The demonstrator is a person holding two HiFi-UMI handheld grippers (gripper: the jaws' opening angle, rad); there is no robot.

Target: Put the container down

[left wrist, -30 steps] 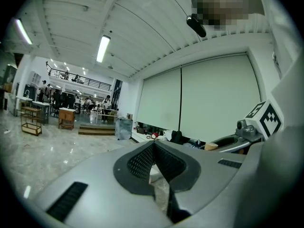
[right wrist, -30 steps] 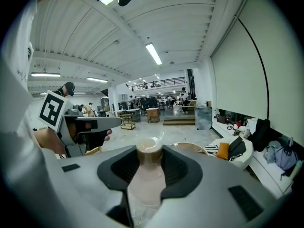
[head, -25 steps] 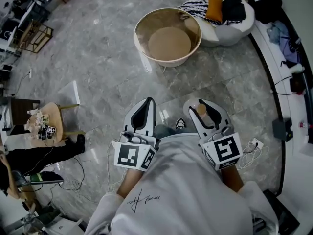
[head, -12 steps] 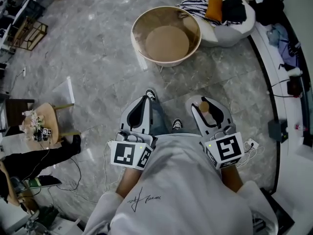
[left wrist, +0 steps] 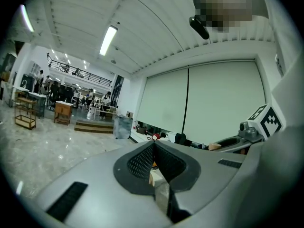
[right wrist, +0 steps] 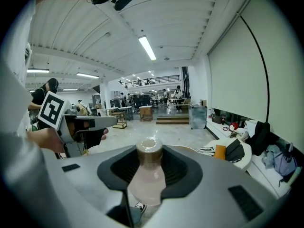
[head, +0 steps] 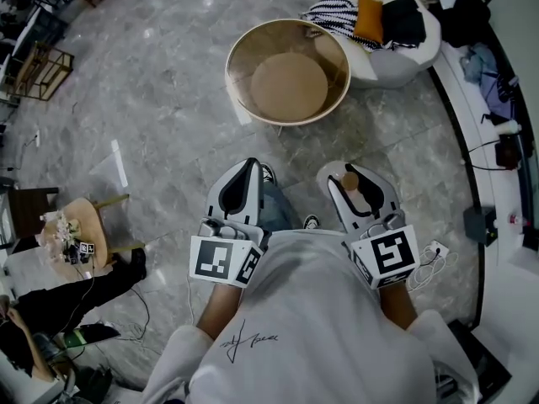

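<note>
My right gripper [head: 351,178] is held in front of the person's chest, shut on a small pale pink container [head: 353,188] with a tan cap. In the right gripper view the container [right wrist: 147,173] stands upright between the black pads of the right gripper [right wrist: 148,152], cap pointing forward. My left gripper [head: 249,168] is level with it on the left, shut, with nothing between its jaws. From its own camera the left gripper [left wrist: 153,145] shows only a thin slit between the pads. Both point out over the grey marble floor.
A big round beige tub [head: 239,81] stands on the floor ahead. Behind it to the right is a white pouf [head: 418,45] piled with clothes. A small wooden table [head: 82,209] and cables lie at the left. The person's shoe [head: 311,221] shows below the grippers.
The person has stepped a little forward, so the tub has drifted slightly nearer in view. Both grippers keep the same pose before the chest, the right one still holding the container.
</note>
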